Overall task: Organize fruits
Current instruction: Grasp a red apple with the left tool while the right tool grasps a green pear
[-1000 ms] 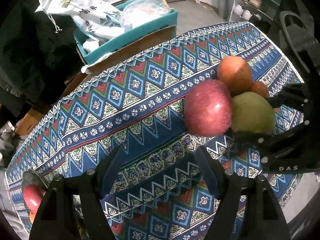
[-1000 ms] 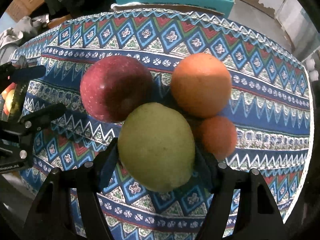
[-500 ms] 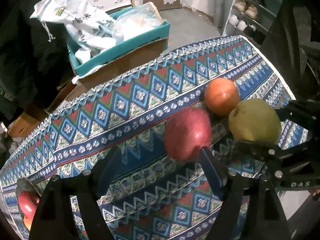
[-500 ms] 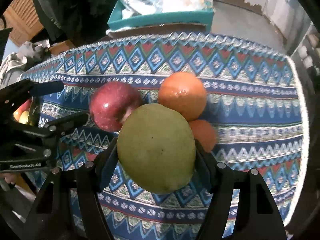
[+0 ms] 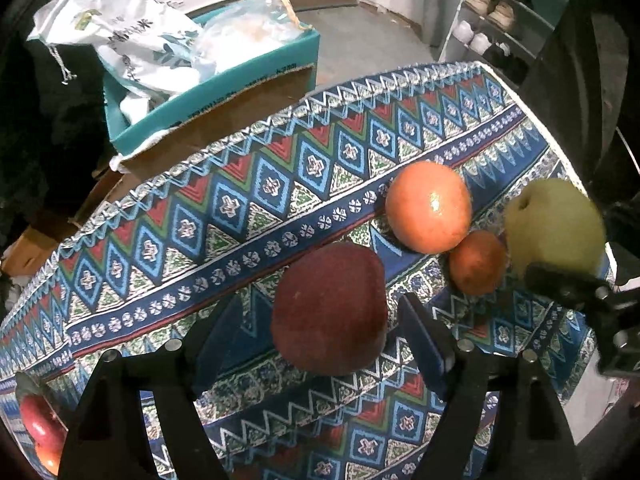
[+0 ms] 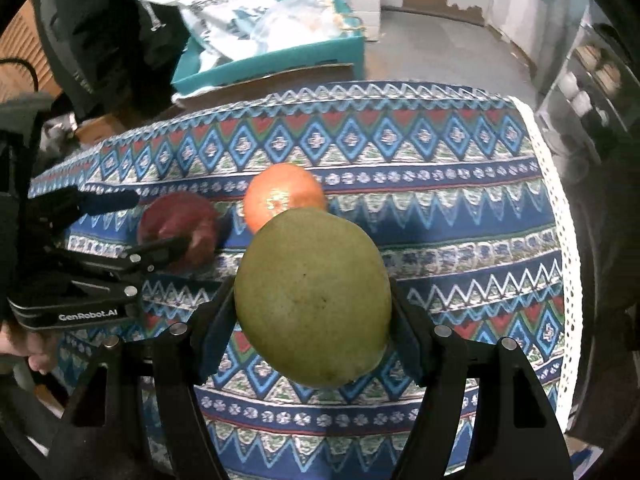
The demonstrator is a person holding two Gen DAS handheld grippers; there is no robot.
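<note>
Red apple (image 5: 330, 308) between open left tongs (image 5: 320, 336), two oranges (image 5: 428, 206), one green mango (image 6: 314, 296) gripped by right tongs (image 6: 312, 326)

Apple (image 5: 330, 308) on tablecloth (image 5: 200, 216), two oranges (image 5: 428, 206) right of it, box (image 5: 208, 80) behind the table

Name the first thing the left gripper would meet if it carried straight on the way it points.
Probably the red apple: it sits between the left gripper's open fingers, on the patterned cloth. Depth is hard to judge.
</note>
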